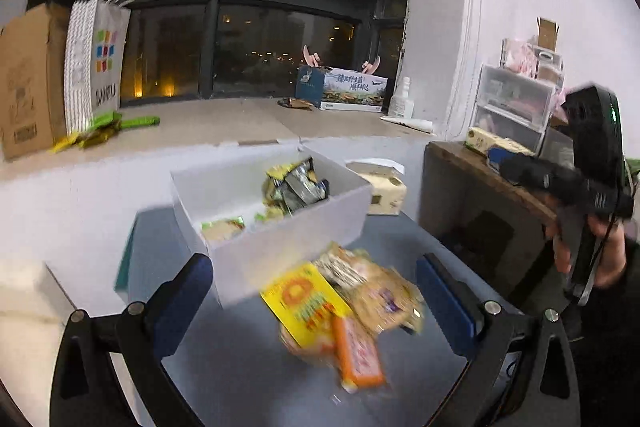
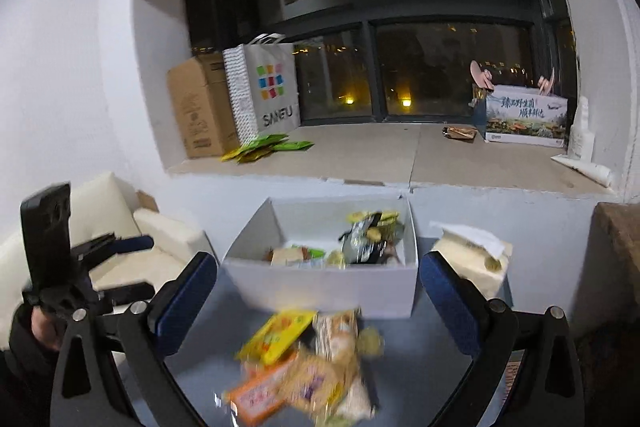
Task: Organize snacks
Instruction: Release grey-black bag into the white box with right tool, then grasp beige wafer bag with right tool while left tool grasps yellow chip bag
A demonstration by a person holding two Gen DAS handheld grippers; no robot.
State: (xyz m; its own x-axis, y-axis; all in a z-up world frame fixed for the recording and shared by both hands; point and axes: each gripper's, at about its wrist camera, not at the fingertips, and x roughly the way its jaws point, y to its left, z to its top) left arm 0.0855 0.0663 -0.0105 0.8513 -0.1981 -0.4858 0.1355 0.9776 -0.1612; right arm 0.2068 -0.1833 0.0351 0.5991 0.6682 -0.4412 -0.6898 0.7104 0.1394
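Note:
A white open box [image 1: 288,247] [image 2: 320,283] stands on a grey table and holds several snack packets [image 1: 294,185] [image 2: 372,235]. In front of it lies a loose pile of snacks: a yellow packet [image 1: 306,301] [image 2: 276,335], an orange bar [image 1: 358,357] [image 2: 256,395] and beige cracker packs [image 1: 384,299] [image 2: 320,383]. My left gripper [image 1: 316,303] is open and empty, its blue pads either side of the pile. My right gripper [image 2: 320,303] is open and empty above the pile too. Each gripper shows in the other's view: the right one [image 1: 532,169], the left one [image 2: 132,267].
A tissue pack [image 1: 380,189] [image 2: 472,259] lies right of the box. A window ledge behind holds a cardboard box [image 2: 196,107], a SANFU bag [image 2: 268,91], green packets [image 2: 264,147] and a printed carton [image 2: 524,119]. A wooden shelf with plastic drawers [image 1: 512,111] is at right; a cream sofa [image 2: 132,239] at left.

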